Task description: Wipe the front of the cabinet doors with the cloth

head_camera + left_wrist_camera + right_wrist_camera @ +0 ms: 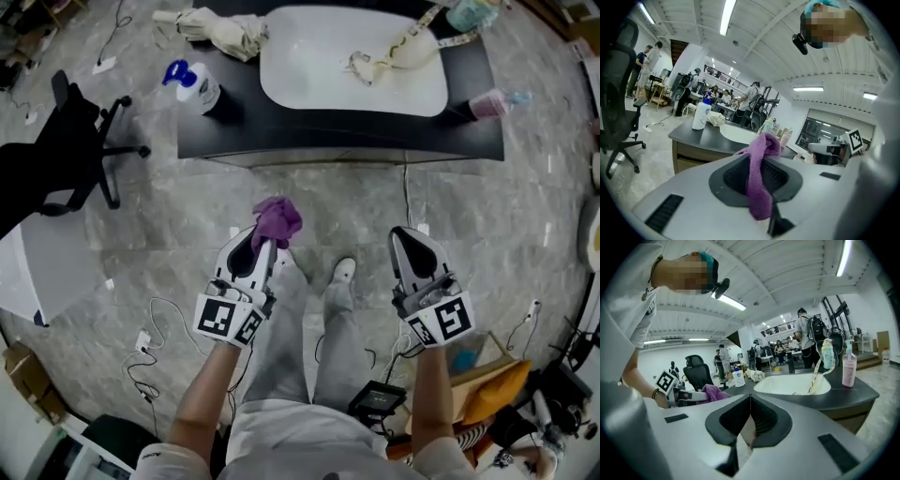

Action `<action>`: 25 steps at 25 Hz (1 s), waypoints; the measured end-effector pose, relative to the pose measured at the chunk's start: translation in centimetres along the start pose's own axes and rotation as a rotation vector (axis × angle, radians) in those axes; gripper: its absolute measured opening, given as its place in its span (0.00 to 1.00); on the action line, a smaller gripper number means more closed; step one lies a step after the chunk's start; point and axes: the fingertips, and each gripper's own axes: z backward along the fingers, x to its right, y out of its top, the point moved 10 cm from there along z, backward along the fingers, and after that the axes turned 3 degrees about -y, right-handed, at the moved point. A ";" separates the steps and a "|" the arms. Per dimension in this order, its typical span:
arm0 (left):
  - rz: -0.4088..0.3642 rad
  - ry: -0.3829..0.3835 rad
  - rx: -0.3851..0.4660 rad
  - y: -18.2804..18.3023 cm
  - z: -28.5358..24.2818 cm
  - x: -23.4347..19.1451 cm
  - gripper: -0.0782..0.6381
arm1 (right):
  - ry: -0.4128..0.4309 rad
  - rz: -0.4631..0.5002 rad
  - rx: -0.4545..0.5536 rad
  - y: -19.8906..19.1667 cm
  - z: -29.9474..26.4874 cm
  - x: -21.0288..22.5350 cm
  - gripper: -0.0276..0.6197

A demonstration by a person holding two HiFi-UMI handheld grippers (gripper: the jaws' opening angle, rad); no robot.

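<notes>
A: Where's the cloth?

B: Purple cloth [277, 222] is pinched in the left gripper [264, 240], just off frame centre toward 10 o'clock in the head view. The jaws bite one narrow fold. The rest is bunched loose above the tips, with a tail hanging below.

A: Right side?

B: Right gripper [409, 240] is at 3 o'clock of the left one, jaws pressed together with nothing between them.

A: Cabinet?

B: It's at 12 o'clock, well apart from the cloth, with bare floor between. The dark-topped cabinet [689, 155] carries a white basin [319, 80], and the door fronts only show properly in the left gripper view. I'd say wiping hasn't begun.

A: Risks?

B: First is grip. A thin fold may drag out of the jaws once it rubs on the door. Second, the wad sits off the tips, so a hard jaw edge could hit the door instead of fabric. Third, the spray bottle [194, 86] stands at the counter's 11 o'clock corner near the edge, and a high sweep could knock it. Fourth, the white floor cable [155, 323] at 8 o'clock and another running down from the cabinet at 1 o'clock are snag hazards when stepping in.
</notes>
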 end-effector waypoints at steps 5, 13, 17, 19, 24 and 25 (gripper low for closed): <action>-0.008 -0.087 -0.007 -5.2 -7.2 -1.1 0.19 | 0.011 -0.014 -0.052 -6.9 -3.1 1.1 0.09; -0.066 -0.152 -0.046 -12.3 -15.0 1.2 0.19 | 0.005 -0.168 -0.071 -17.5 -5.9 5.3 0.09; -0.046 -0.051 0.005 -14.7 -16.9 0.5 0.19 | 0.035 -0.169 -0.071 -19.6 -6.4 6.7 0.09; -0.040 -0.012 0.022 -15.3 -17.8 0.4 0.19 | 0.045 -0.177 -0.080 -20.1 -6.0 7.2 0.09; -0.058 0.015 0.054 -14.9 -20.2 0.5 0.19 | 0.058 -0.192 -0.089 -20.4 -5.8 8.2 0.09; -0.063 0.015 0.057 -14.9 -20.8 0.7 0.19 | 0.061 -0.191 -0.091 -20.5 -5.8 8.6 0.09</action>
